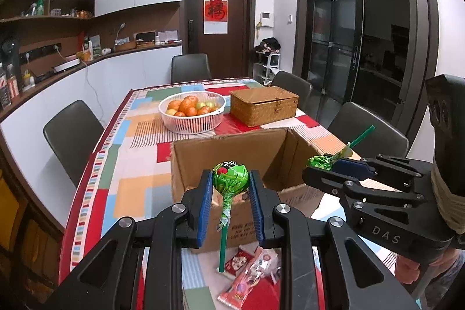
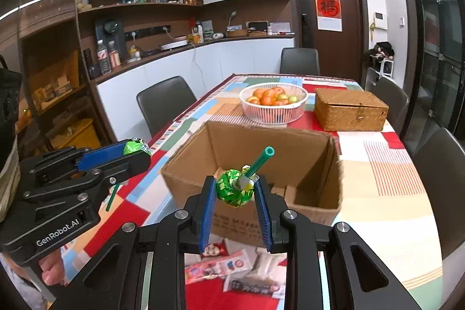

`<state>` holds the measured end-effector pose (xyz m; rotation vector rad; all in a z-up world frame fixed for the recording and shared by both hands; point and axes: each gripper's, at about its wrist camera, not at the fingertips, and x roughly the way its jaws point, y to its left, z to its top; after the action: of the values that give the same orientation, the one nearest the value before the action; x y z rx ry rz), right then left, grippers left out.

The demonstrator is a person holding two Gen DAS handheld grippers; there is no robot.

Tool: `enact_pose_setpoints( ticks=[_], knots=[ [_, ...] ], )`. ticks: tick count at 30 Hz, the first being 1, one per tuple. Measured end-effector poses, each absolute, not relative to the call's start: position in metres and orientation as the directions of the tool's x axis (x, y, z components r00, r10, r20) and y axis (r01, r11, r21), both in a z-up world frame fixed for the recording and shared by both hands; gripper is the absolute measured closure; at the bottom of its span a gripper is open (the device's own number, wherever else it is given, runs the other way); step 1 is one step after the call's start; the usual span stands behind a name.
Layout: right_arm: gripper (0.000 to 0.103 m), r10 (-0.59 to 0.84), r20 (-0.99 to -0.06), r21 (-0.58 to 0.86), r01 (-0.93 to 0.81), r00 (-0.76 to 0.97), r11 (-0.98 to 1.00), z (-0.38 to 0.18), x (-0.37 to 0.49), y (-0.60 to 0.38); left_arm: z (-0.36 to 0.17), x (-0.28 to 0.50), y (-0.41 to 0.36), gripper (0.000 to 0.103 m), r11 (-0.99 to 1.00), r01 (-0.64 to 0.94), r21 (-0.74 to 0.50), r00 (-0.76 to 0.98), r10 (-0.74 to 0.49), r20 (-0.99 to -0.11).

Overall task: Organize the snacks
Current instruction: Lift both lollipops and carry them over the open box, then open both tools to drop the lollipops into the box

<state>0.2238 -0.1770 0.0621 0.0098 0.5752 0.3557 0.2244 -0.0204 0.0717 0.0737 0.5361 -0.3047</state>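
Left hand-held gripper [image 1: 230, 188] is clamped on a green lollipop [image 1: 231, 177], stick hanging down; right hand-held gripper [image 2: 236, 191] pinches a second lollipop [image 2: 234, 187], stick pointing up, both near the open cardboard box [image 2: 261, 144] on the desk [image 2: 386, 193]. Judgement: carry each past the near wall before releasing. Only the right view shows the box floor.

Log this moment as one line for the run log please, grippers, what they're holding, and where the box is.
left gripper: shut on left lollipop, stick down | right gripper: shut on right lollipop, stick up | cardboard box: open, ahead | snack packets: on table
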Motion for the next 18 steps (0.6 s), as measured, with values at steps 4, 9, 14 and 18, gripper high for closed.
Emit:
enact_pose_setpoints(
  ticks=[4, 9, 14, 18],
  knots=[
    [0.075, 0.313, -0.536, 0.099, -0.310, 0.784, 0.946, 0.066, 0.235, -0.185, 0.078, 0.239, -0.028, 0.078, 0.951, 0.309, 0.003, 0.812, -0.263, -0.521],
    [0.075, 0.298, -0.552, 0.113, -0.285, 0.779, 0.952, 0.069, 0.254, -0.195, 0.080, 0.262, -0.035, 0.078, 0.952, 0.306, 0.017, 0.806, -0.249, -0.538],
    [0.075, 0.273, -0.577, 0.095, -0.268, 0.770, 0.959, 0.068, 0.276, -0.199, 0.079, 0.283, -0.040, 0.078, 0.955, 0.297, 0.011, 0.792, -0.240, -0.561],
    [0.075, 0.270, -0.606, 0.099, -0.267, 0.748, 0.959, 0.064, 0.292, -0.202, 0.073, 0.300, -0.043, 0.078, 0.957, 0.291, -0.004, 0.774, -0.238, -0.586]
  ],
)
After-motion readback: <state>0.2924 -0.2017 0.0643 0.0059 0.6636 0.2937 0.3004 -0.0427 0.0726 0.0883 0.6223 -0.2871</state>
